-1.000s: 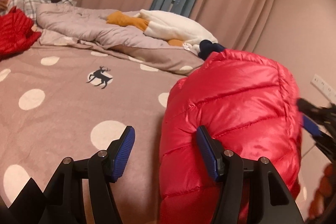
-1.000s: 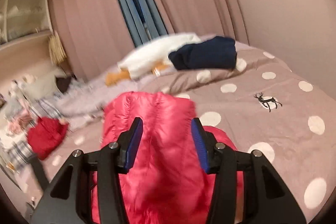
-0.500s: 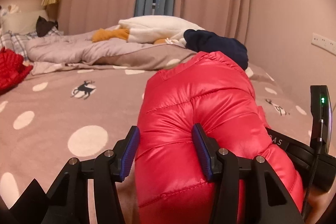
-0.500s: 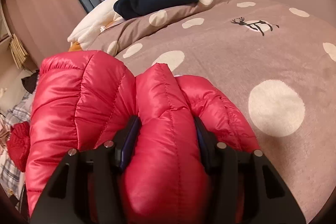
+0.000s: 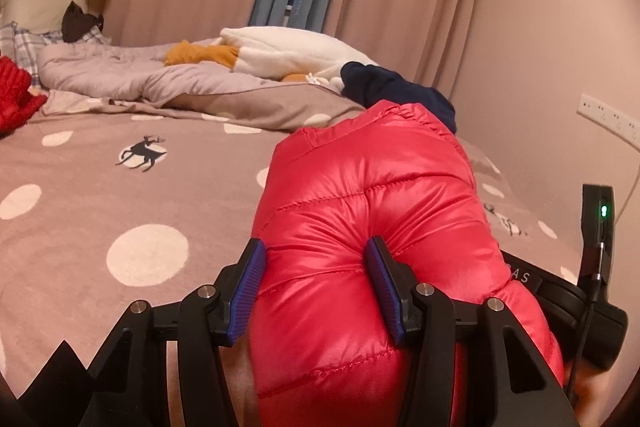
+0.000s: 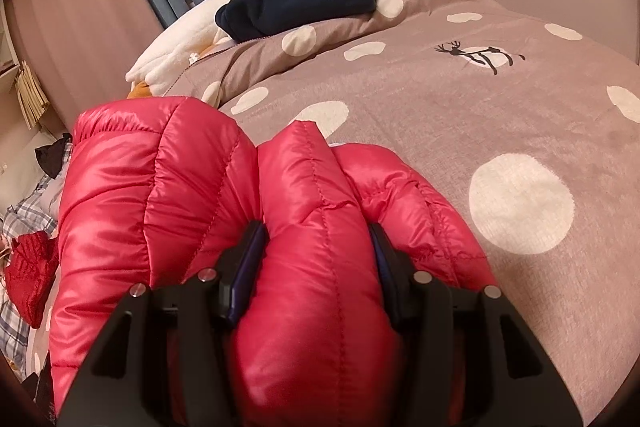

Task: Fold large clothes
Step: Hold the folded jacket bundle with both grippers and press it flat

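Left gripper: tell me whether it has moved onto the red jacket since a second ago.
Yes. The left gripper shifted right relative to the deer print on the bedspread: earlier only one finger touched the red jacket; now both fingers pinch it.

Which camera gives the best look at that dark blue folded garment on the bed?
The right wrist view: the dark blue garment lies in full sight on the bedding. In the left wrist view the red jacket hides part of it.

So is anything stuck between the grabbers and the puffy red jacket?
No. The left gripper has the red puffer jacket bulging right between its blue pads, and the right gripper is sunk into a fold of the same jacket. Nothing visible sits between. The polka-dot bedspread lies bare ahead.
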